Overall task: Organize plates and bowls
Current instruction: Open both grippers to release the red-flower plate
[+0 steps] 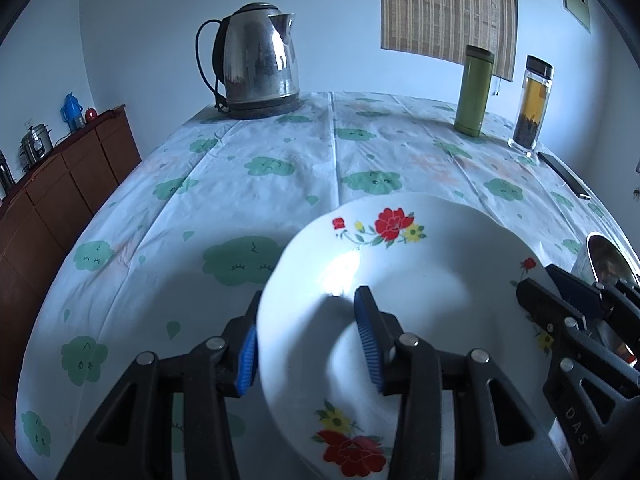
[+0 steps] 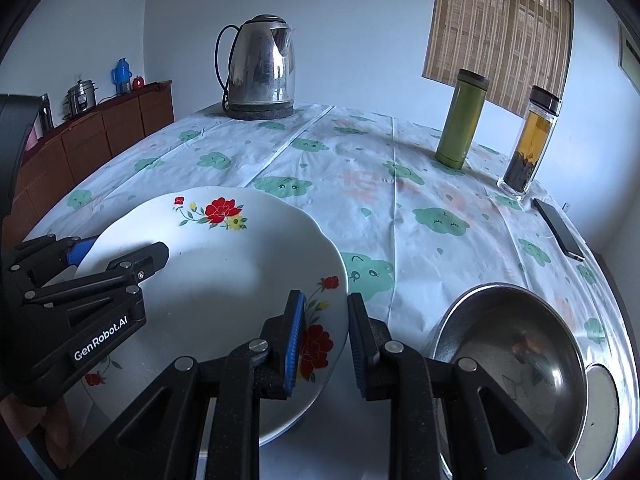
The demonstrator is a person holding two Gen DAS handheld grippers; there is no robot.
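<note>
- Left tool [image 1: 308, 344] straddles the plate [image 1: 420, 280] rim on its left edge, apparently pinching it.
- Right tool [image 2: 326, 340] straddles the opposite rim, pads not visibly pressing.
- Steel bowl [image 2: 516, 360] sits on the worktop [image 2: 400, 184] just right of the right tool, the nearer one.

Both tongs are pointing forward and downward, side by side. The left tongs [image 1: 308, 336] are straddling the near-left rim of the flowered plate [image 1: 420, 264], one blue-padded finger [image 1: 370, 340] inside it and the other outside, below the rim. The right tongs [image 2: 324, 340] are straddling its right rim the same way, jaws partly apart; whether either pair is pressing the rim is unclear.
</note>
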